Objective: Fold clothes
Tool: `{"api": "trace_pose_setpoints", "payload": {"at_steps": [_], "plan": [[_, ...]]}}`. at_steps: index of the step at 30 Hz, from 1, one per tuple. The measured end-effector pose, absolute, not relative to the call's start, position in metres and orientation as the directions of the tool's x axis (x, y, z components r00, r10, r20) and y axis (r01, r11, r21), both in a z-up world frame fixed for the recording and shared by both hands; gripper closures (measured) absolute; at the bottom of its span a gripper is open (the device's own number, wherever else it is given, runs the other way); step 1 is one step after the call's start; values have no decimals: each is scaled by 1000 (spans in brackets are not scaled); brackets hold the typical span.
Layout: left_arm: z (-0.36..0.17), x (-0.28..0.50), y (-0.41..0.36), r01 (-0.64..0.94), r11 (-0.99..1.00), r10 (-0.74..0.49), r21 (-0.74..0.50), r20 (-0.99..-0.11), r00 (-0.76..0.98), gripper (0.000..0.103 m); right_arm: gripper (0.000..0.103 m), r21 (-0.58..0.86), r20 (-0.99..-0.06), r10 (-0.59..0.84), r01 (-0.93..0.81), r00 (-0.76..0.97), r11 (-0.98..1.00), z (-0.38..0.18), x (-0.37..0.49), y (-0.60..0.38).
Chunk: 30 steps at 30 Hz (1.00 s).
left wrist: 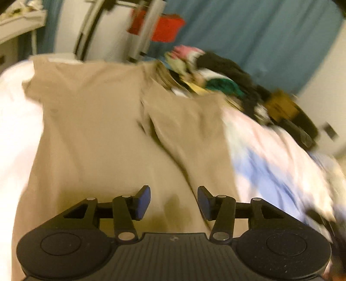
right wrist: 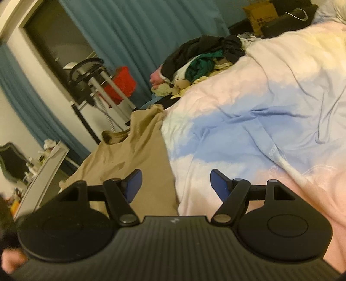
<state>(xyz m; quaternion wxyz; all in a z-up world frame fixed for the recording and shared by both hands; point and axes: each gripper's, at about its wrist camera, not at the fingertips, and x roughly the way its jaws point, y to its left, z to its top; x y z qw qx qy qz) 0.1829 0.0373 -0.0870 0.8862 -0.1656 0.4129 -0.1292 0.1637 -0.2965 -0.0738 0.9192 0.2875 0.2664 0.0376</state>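
A tan garment (left wrist: 97, 121) lies spread on the bed, one part of it folded over along a crease down the middle; the left wrist view is blurred. My left gripper (left wrist: 174, 202) hovers above its near end, jaws open with only cloth below them and nothing pinched. In the right wrist view the same tan garment (right wrist: 138, 155) lies at the left beside the pastel pink, blue and white duvet (right wrist: 259, 121). My right gripper (right wrist: 176, 183) stands open over the garment's right edge and the duvet, holding nothing.
A heap of mixed clothes (right wrist: 201, 60), black, green, pink and yellow, sits at the far end of the bed. Beyond stand a teal curtain (right wrist: 134, 32), a garment steamer stand (right wrist: 97, 82) with a red tub (right wrist: 121, 84), and a cardboard box (right wrist: 261, 15).
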Motion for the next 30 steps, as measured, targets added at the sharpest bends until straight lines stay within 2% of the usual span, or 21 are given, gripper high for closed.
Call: {"api": "trace_pose_setpoints", "payload": {"at_steps": [5,13,16,21,25,27,30], "plan": [[-106,111,32,158,848,-504,-506,-678,536,50,30,549,-455,257,41,852,835,-57,130,-287],[-143,79,-2,249,721,-689,-646,-634,350,51,30,624,-379,306,-3,873,782,-45,46,-286],[-159,82,-13,240,688,-723,-685,-615,316,51,30,639,-396,285,39,873,768,-53,24,-289],[-170,98,-26,255,686,-720,-681,-588,368,49,30,679,-393,318,39,862,733,-58,25,-288],[-175,109,-27,228,556,-815,-799,-470,340,47,30,629,-449,321,40,834,777,-63,35,-274],[-180,110,-28,216,476,-866,-853,-411,286,47,30,628,-449,328,32,831,778,-64,36,-273],[-187,107,-33,223,412,-905,-884,-367,215,47,30,649,-437,339,31,833,760,-65,35,-276]]}}
